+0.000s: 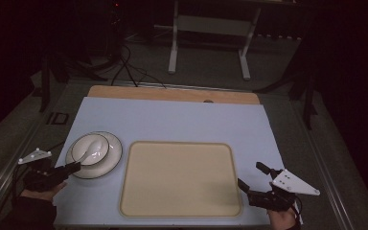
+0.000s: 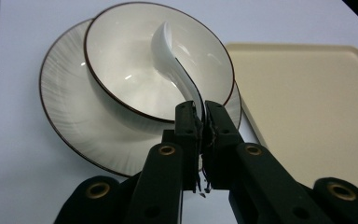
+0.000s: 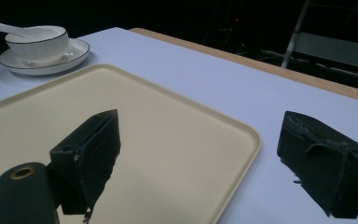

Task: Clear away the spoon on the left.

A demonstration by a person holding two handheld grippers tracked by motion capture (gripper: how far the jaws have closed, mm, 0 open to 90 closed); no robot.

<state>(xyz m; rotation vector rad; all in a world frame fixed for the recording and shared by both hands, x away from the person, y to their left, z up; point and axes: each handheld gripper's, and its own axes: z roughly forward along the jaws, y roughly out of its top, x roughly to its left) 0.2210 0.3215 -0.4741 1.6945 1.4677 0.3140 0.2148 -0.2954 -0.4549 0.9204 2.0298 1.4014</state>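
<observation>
Because the left gripper (image 2: 202, 112) had closed its jaws on the end of the white spoon's (image 2: 175, 60) handle, the coming move turned on the spoon's long axis. In the left gripper view this axis ran from the jaws at lower centre up to the spoon head, which lay inside the bowl (image 2: 121, 70) on the plate (image 2: 70, 121). The tray (image 1: 179, 177) lay just right of the plate in the high view. The right gripper (image 1: 255, 178), at lower right, stood wide open and empty, well apart from the spoon.

White spoon (image 2: 177, 60); bowl (image 2: 135, 60) seemingly brown-rimmed.
</observation>
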